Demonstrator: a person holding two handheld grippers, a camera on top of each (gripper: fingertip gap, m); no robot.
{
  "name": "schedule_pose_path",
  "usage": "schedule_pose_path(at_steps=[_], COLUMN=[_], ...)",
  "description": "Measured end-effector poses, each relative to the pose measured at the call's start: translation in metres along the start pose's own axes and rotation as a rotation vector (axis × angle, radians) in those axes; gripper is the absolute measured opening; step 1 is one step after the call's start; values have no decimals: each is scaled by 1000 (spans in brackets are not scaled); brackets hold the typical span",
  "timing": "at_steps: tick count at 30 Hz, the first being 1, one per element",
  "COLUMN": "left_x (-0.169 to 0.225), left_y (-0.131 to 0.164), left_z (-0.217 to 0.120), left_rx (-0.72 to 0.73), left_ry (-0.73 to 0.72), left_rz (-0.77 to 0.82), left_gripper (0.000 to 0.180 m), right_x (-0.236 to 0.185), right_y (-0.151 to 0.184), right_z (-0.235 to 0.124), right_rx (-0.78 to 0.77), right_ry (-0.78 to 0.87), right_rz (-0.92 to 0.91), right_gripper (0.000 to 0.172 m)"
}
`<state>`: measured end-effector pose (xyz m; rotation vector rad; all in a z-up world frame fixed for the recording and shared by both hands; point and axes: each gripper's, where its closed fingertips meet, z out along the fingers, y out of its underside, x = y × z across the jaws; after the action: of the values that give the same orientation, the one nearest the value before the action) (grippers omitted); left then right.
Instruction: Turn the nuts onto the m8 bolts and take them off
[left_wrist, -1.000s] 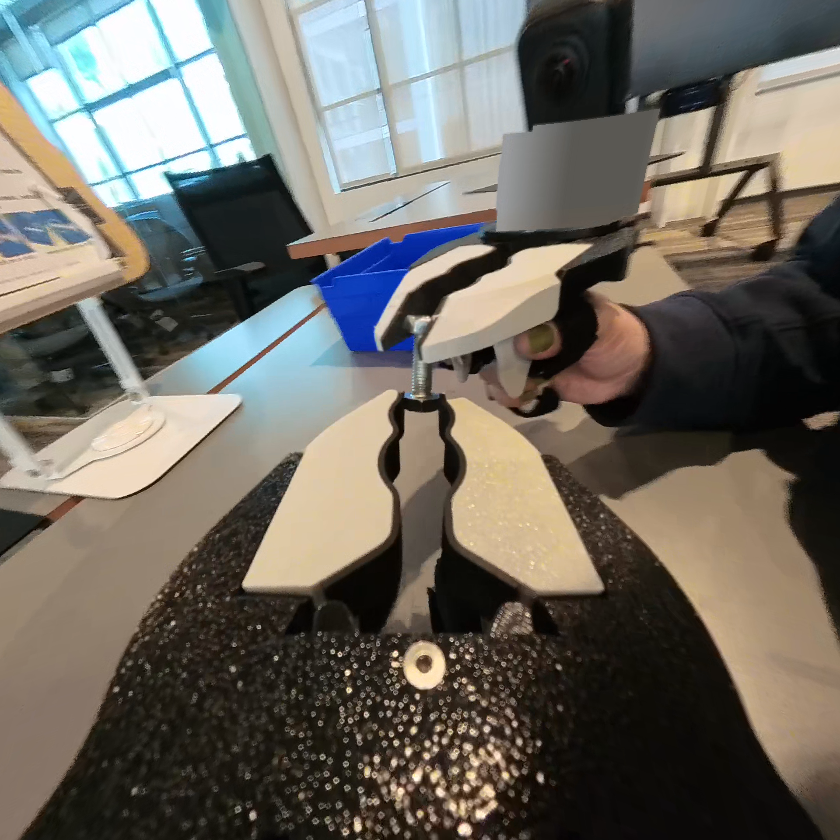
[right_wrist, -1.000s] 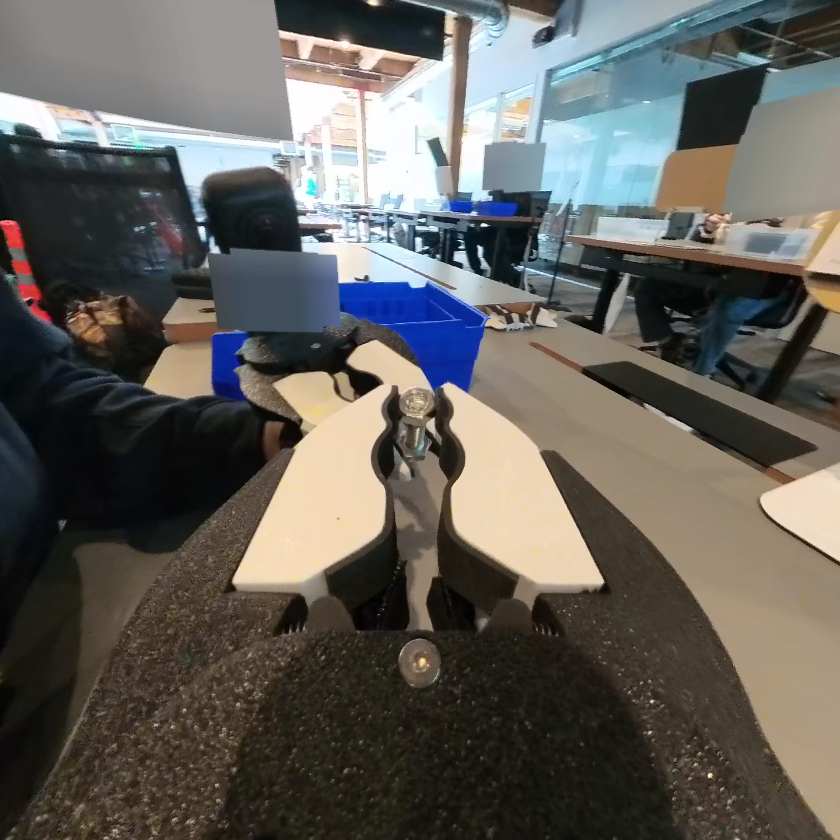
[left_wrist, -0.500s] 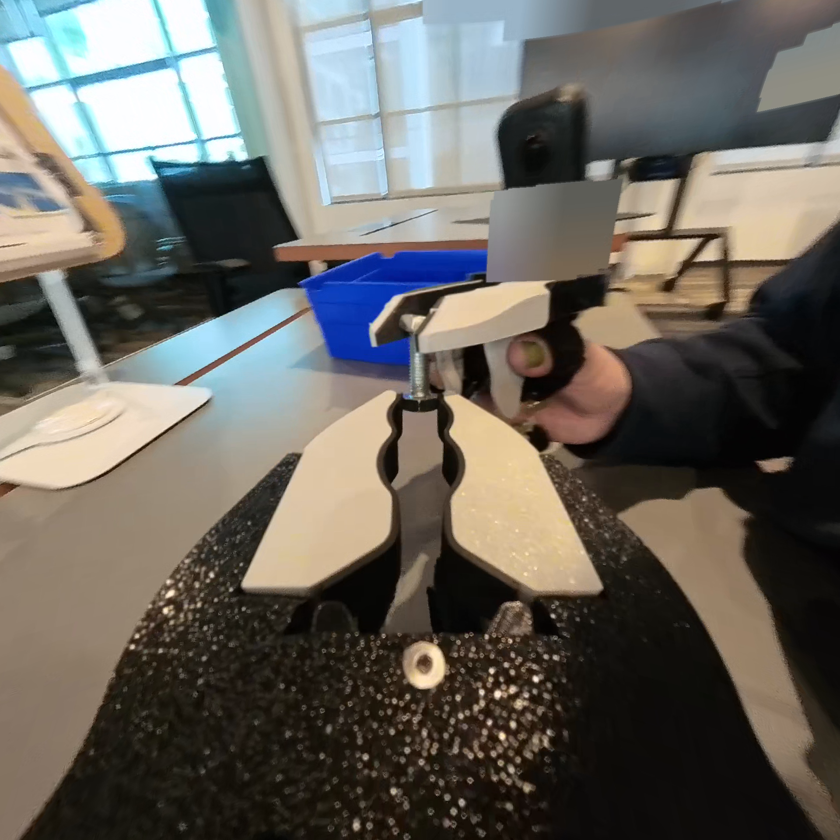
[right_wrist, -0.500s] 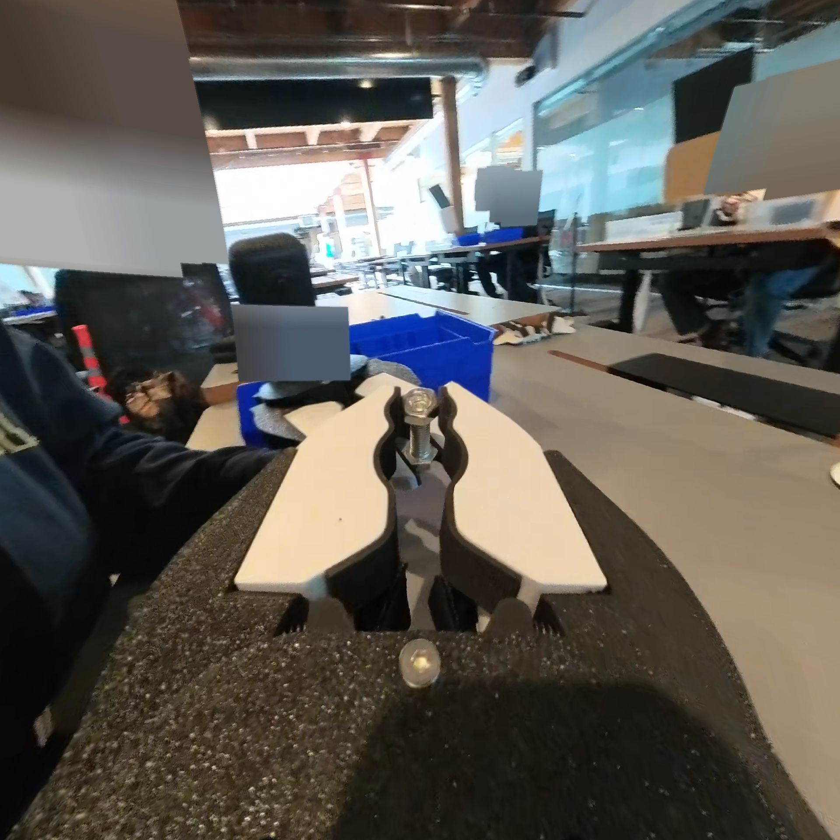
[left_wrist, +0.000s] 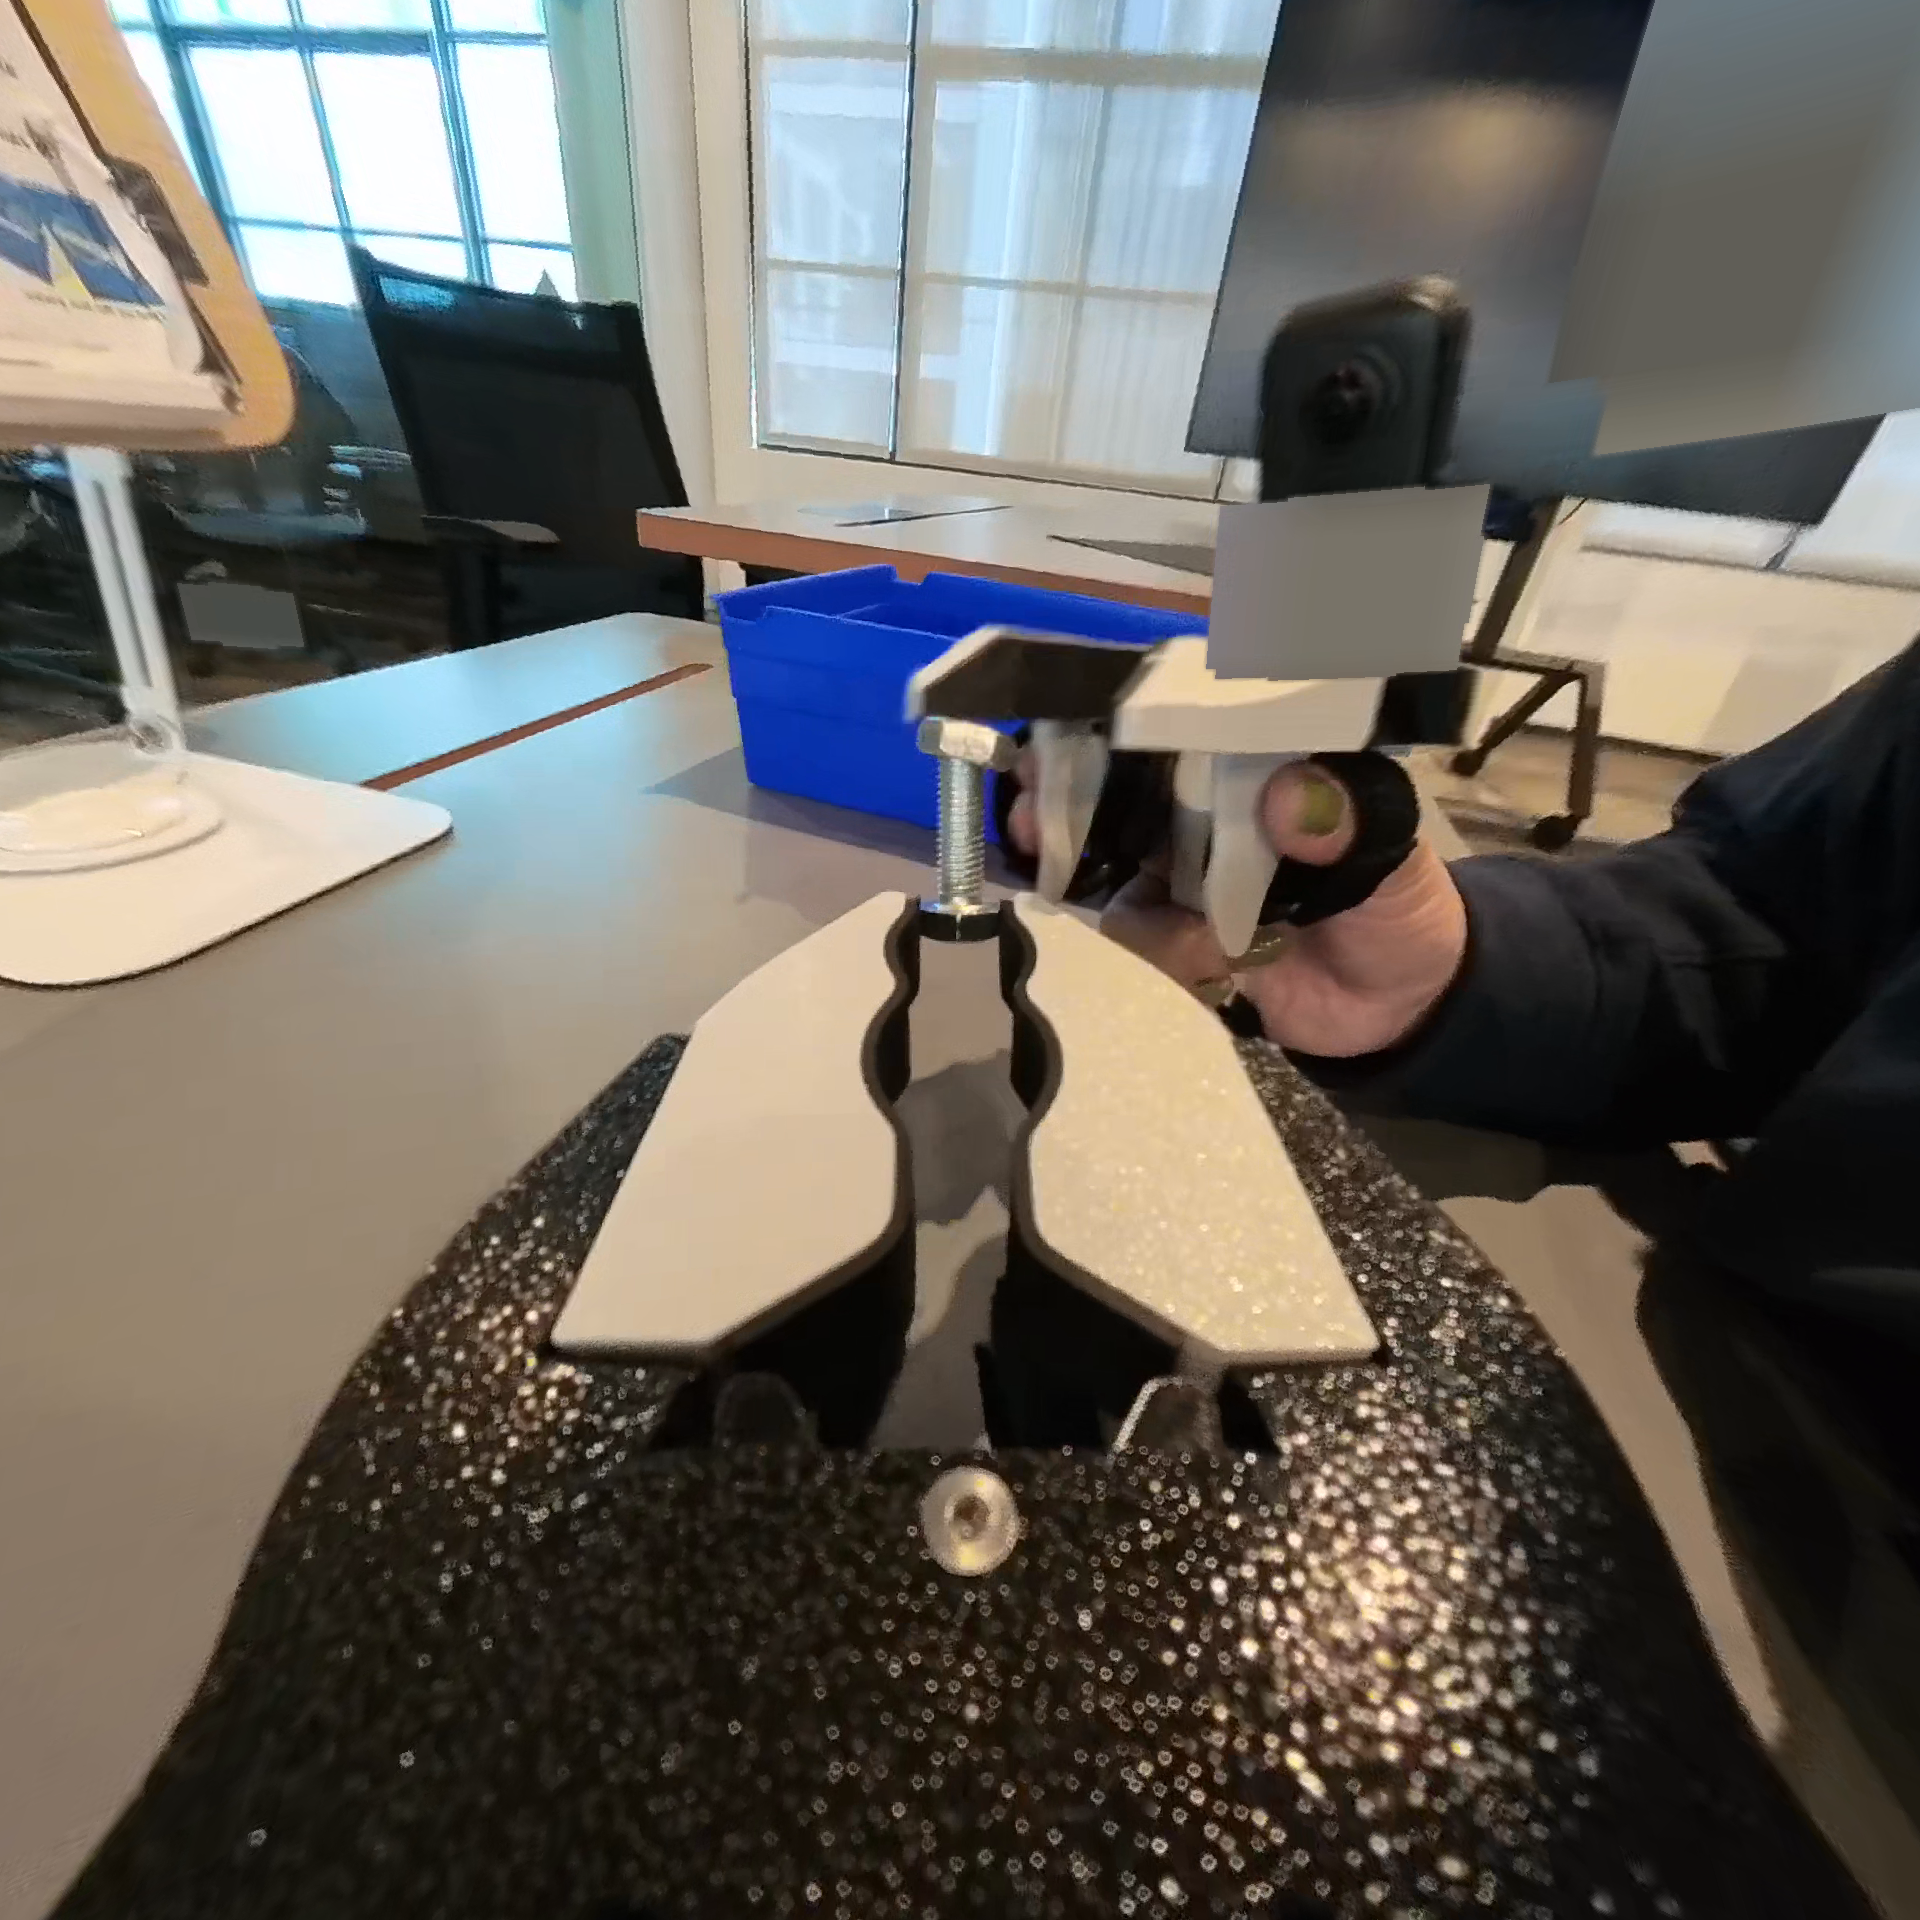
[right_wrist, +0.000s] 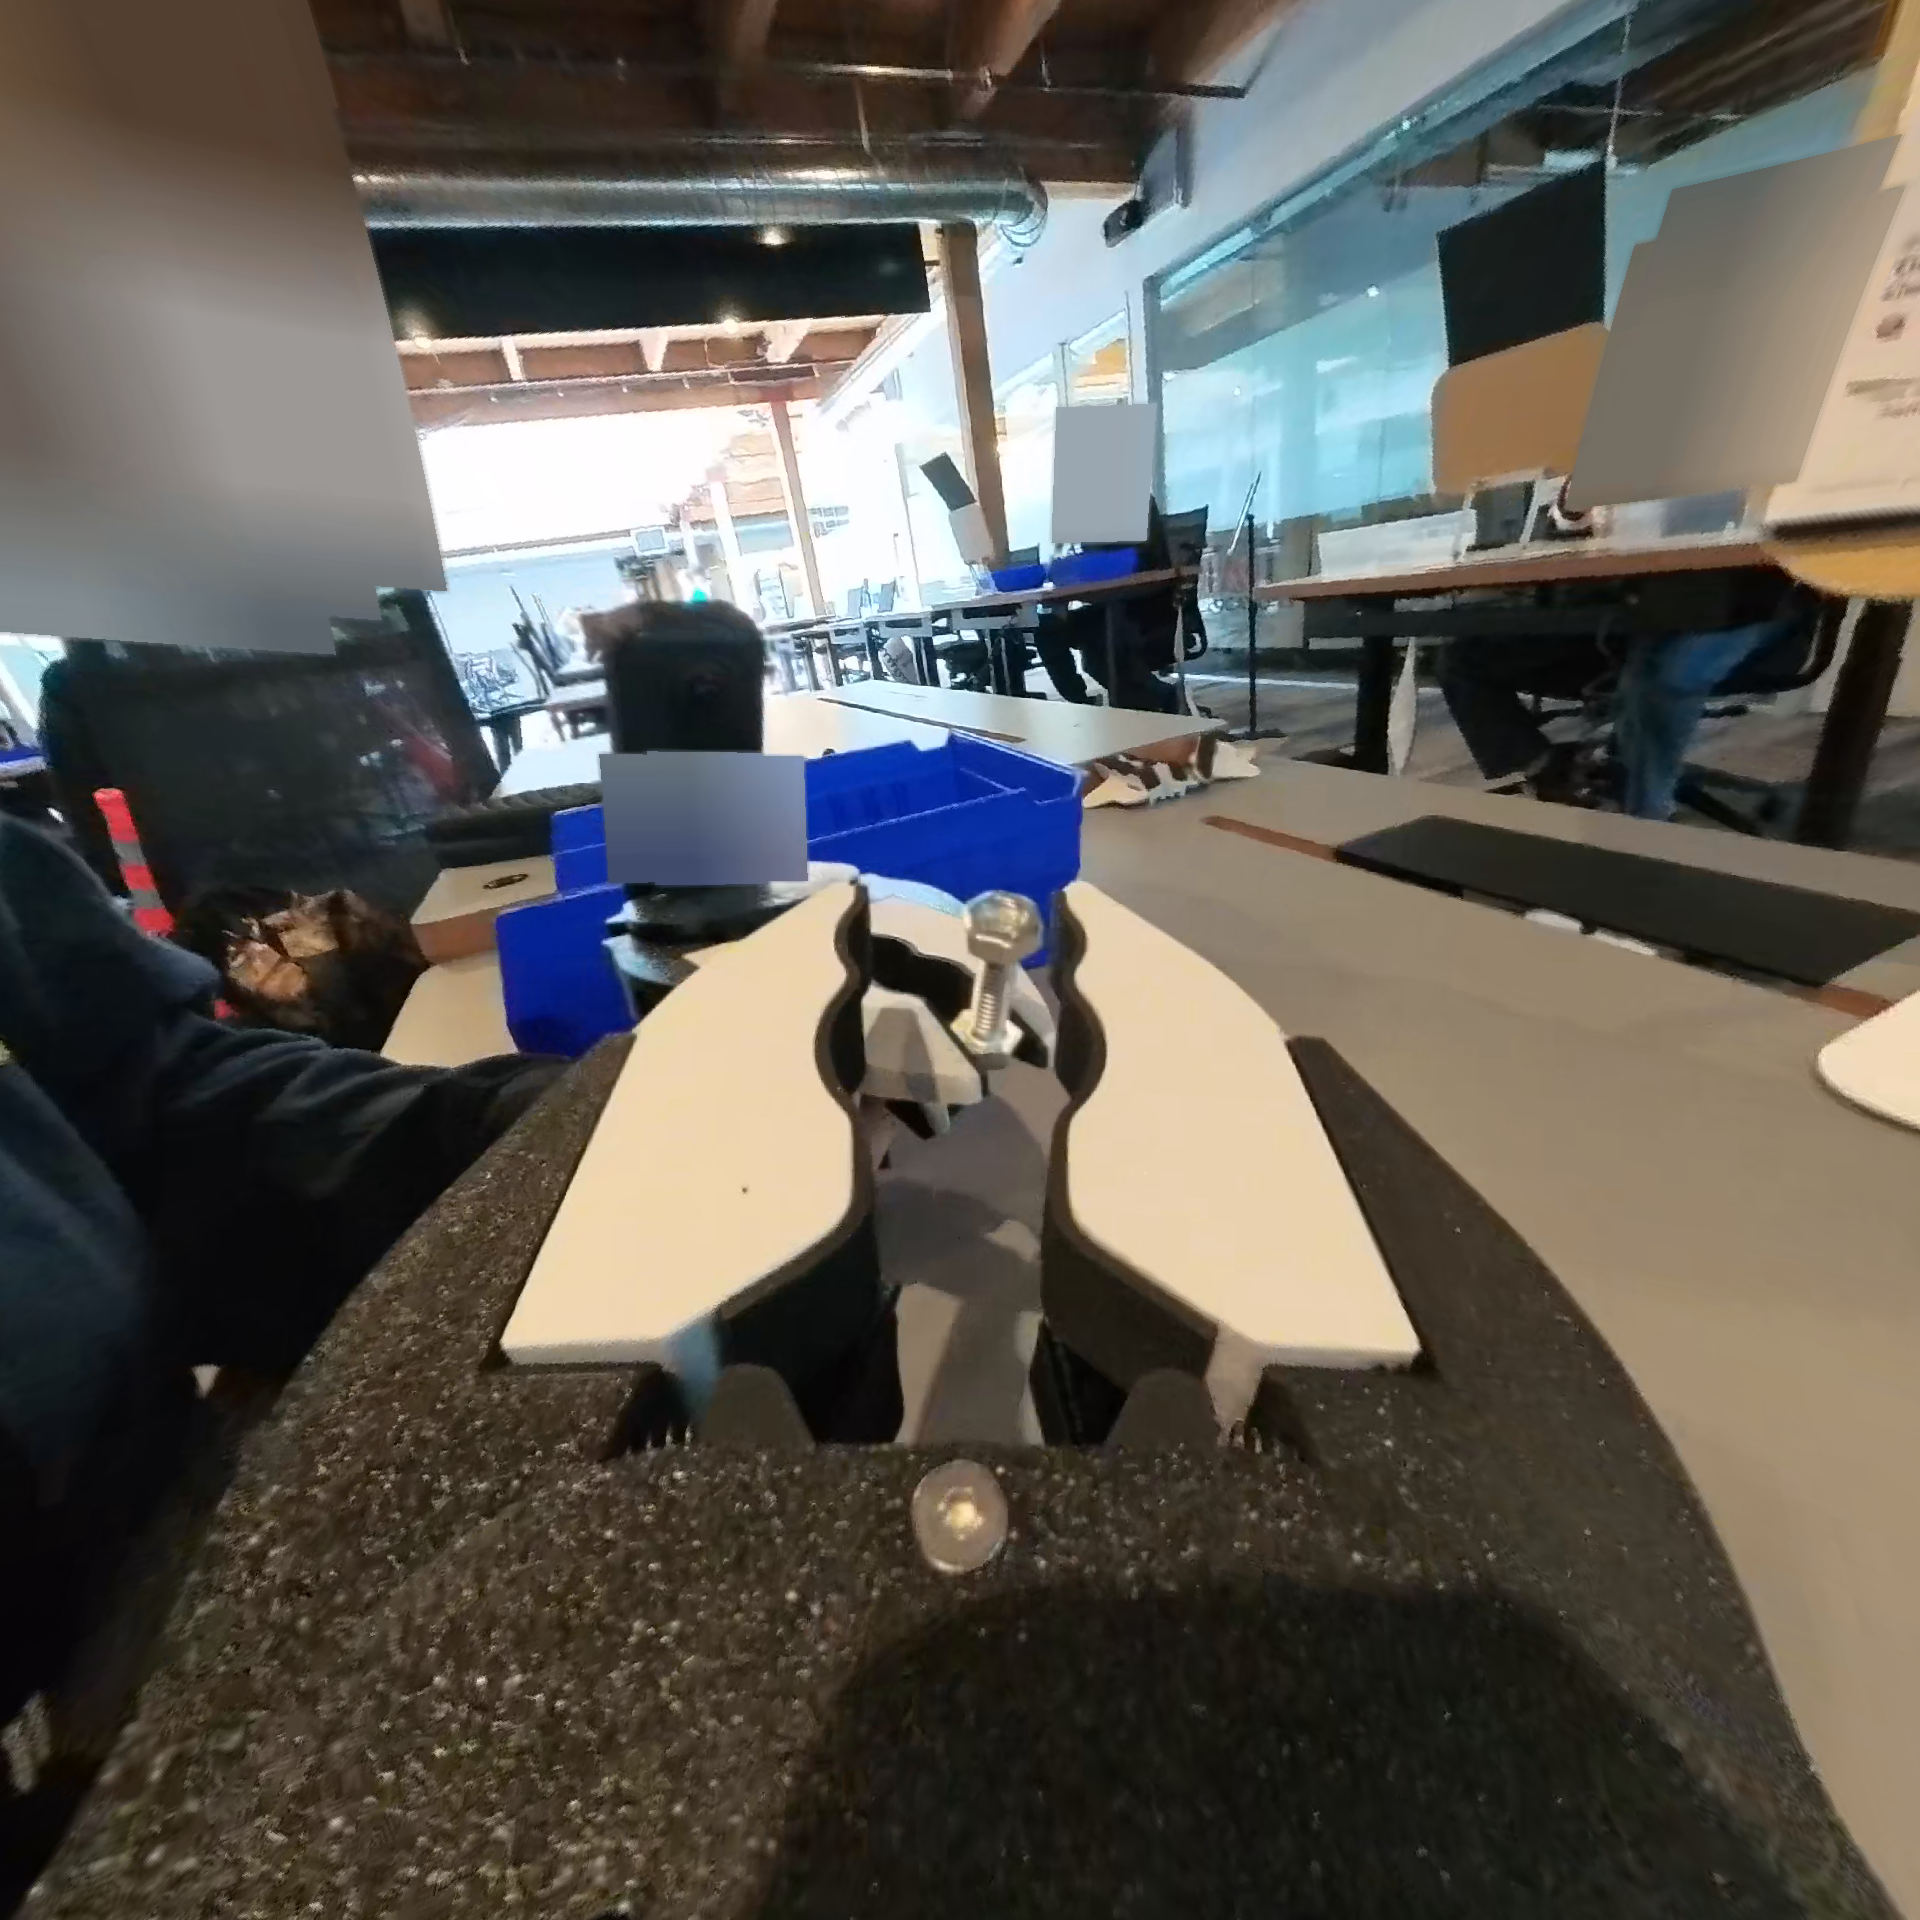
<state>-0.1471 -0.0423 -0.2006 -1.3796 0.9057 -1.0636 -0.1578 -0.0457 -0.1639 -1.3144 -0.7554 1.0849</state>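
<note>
Left gripper is clenched on the nut, pads pressing its flats, the bolt standing upright from it above the grey table. Right gripper is released, jaws spread around the bolt head without pressing. Small, rigid, slick steel, I'd say: grip the hex flats, not the threads.

Bolt shiny threaded metal; bin glossy blue plastic; table matt grey.
</note>
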Motion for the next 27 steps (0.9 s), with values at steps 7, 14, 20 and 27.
schedule_pose_path(at_steps=[7,14,20,27], left_x=[12,24,42,54], left_y=[5,6,1,-6], left_z=[2,4,-3,-7], left_rx=[-26,-39,-26,18], left_ry=[148,220,384,488], left_rz=[-51,-50,-65,-121], left_gripper=[14,14,14,13], right_x=[-7,-12,-32,-43], right_y=[-5,10,8,-1], right_z=[-3,0,-6,-7], right_rx=[-17,-127,-135,-30], right_ry=[-103,-130,-294,-395], right_rz=[-33,-118,-139,4], right_gripper=[31,20,16,15])
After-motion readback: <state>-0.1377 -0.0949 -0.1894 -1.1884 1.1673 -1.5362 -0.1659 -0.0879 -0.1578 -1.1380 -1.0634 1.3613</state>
